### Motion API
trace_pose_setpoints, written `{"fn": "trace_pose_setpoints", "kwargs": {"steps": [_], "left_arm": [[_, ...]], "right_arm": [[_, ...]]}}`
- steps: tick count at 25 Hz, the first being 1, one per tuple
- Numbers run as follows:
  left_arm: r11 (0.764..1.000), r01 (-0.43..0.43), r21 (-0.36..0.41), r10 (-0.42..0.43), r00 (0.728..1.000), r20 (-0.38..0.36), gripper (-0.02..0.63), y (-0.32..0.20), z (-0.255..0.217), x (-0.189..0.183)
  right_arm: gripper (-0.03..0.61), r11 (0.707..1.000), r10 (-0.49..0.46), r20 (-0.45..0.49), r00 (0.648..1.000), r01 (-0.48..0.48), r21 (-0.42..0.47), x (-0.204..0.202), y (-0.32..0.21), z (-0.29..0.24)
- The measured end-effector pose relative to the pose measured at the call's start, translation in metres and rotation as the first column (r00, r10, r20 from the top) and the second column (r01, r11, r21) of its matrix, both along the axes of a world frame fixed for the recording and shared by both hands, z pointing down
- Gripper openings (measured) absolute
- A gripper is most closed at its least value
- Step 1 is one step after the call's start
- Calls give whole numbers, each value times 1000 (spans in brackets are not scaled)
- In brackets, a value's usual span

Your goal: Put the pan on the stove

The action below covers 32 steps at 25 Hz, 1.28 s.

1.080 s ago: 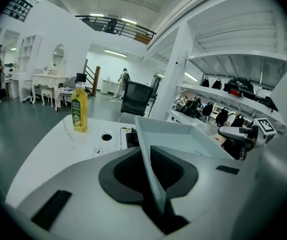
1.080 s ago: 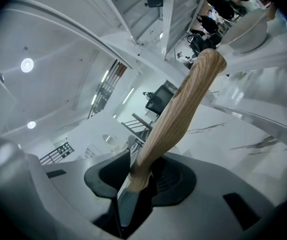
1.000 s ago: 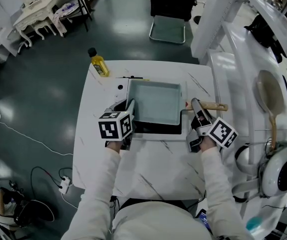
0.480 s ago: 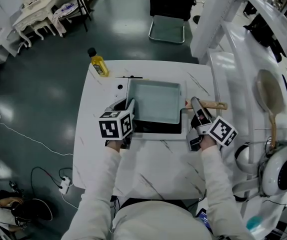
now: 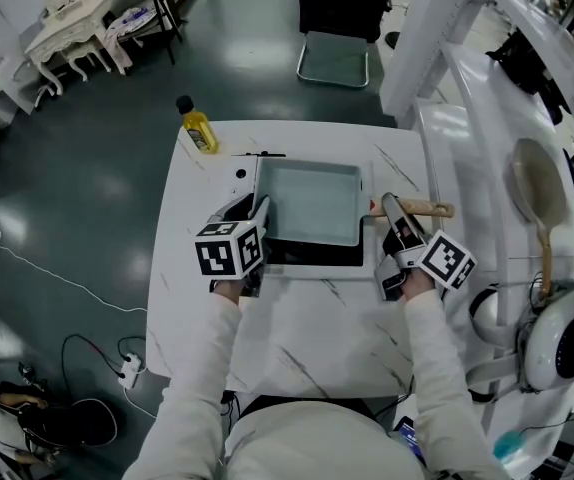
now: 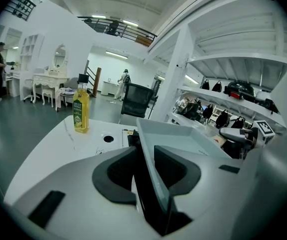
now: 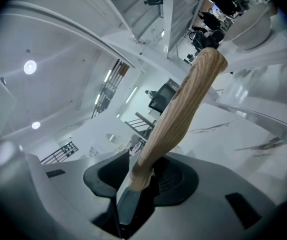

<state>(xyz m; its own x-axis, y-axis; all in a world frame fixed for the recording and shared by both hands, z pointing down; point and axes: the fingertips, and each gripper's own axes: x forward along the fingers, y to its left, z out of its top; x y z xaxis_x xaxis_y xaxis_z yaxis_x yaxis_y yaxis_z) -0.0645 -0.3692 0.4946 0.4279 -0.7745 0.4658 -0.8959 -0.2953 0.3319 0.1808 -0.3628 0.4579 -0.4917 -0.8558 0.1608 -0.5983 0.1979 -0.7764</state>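
Holding pan (image 5: 312,203) atop black stove (image 5: 312,258), mid-tabletop (image 5: 307,338), nearer the far edge.
Clamping left gripper (image 5: 259,211) fingers on the pan's left rim; opening right gripper (image 5: 390,207) fingers, wooden handle (image 5: 433,210) between them.

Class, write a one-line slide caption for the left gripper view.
Left gripper clamped on the square pan's rim, yellow bottle standing beyond on the white table.

Long white sleeves (image 5: 203,368) reach both wrists; a matching white top (image 5: 307,450) covers the chest; fabric plain, softly creased.
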Motion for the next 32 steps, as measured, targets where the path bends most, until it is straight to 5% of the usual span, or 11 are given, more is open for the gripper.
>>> {"fn": "trace_pose_setpoints", "kwargs": {"steps": [6, 18, 25, 32], "left_arm": [[999, 7, 42, -9, 999, 41, 118, 2, -11, -7], [994, 34, 104, -38, 999, 30, 117, 18, -32, -14], [990, 31, 136, -36, 999, 34, 92, 38, -39, -15], [987, 17, 159, -24, 999, 46, 71, 63, -47, -17]], "right_arm": [[224, 1000, -12, -30, 999, 12, 8, 0, 2, -1], [225, 1000, 5, -126, 992, -8, -21, 8, 41, 3], [161, 998, -21, -310, 951, 39, 54, -6, 63, -15], [119, 995, -32, -390, 920, 68, 79, -24, 86, -25]]}}
